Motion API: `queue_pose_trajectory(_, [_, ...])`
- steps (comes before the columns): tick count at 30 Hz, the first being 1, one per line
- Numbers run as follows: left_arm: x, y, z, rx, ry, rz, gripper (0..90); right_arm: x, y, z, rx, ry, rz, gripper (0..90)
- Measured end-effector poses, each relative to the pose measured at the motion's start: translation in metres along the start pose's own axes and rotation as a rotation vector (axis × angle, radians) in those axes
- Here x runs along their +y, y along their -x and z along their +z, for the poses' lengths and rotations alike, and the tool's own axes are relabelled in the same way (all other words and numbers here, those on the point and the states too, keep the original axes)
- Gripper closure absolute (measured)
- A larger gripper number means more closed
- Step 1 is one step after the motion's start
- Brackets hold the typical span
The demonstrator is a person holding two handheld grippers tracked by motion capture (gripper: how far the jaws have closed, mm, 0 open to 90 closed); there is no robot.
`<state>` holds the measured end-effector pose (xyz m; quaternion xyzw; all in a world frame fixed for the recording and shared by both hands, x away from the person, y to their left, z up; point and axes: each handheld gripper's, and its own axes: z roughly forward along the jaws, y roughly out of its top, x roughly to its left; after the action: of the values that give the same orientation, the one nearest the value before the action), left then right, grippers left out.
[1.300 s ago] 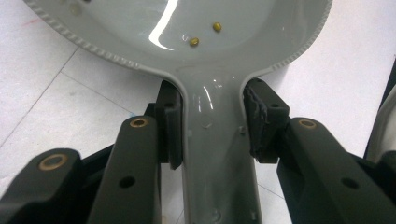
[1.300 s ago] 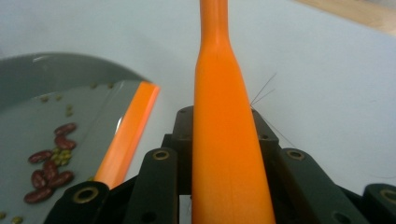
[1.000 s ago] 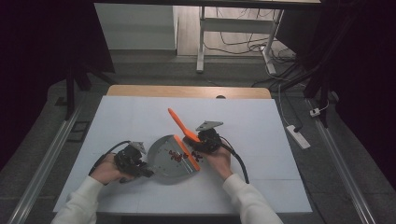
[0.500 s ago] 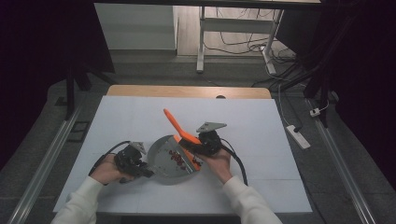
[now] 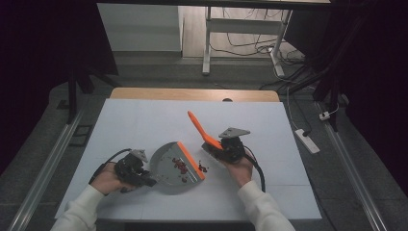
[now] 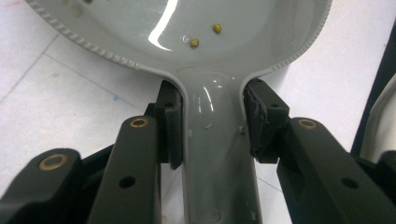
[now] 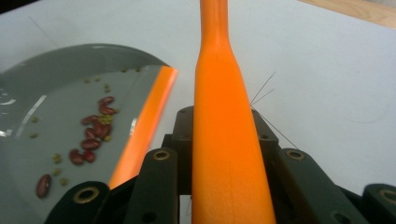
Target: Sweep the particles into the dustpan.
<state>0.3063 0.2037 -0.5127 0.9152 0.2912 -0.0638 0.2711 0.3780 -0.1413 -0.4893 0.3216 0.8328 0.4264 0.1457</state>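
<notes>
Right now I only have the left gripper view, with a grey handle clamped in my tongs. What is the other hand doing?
Observer: The right tongs are shut on an orange brush handle, just to the right of the dustpan.
Operator: Is there anything in the pan besides the few small yellow-green bits I can see?
Observer: Yes, a cluster of red beans lies close to its orange lip.
Operator: Is everything inside the pan?
Observer: No, a few stray beans lie on the table just past the lip, on the brush side.
</notes>
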Motion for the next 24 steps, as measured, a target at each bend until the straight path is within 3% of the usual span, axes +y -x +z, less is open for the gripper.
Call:
queue_pose_trajectory(12, [-0.004,0.009,0.004,0.003,-0.005,-0.02,61.8,-0.018,-0.002,0.001,-0.017,-0.039,0.029,70.8])
queue_pose_trajectory(24, [-0.004,0.02,0.007,0.002,0.0,-0.027,61.7,-0.027,-0.024,-0.003,0.02,-0.051,0.07,70.8])
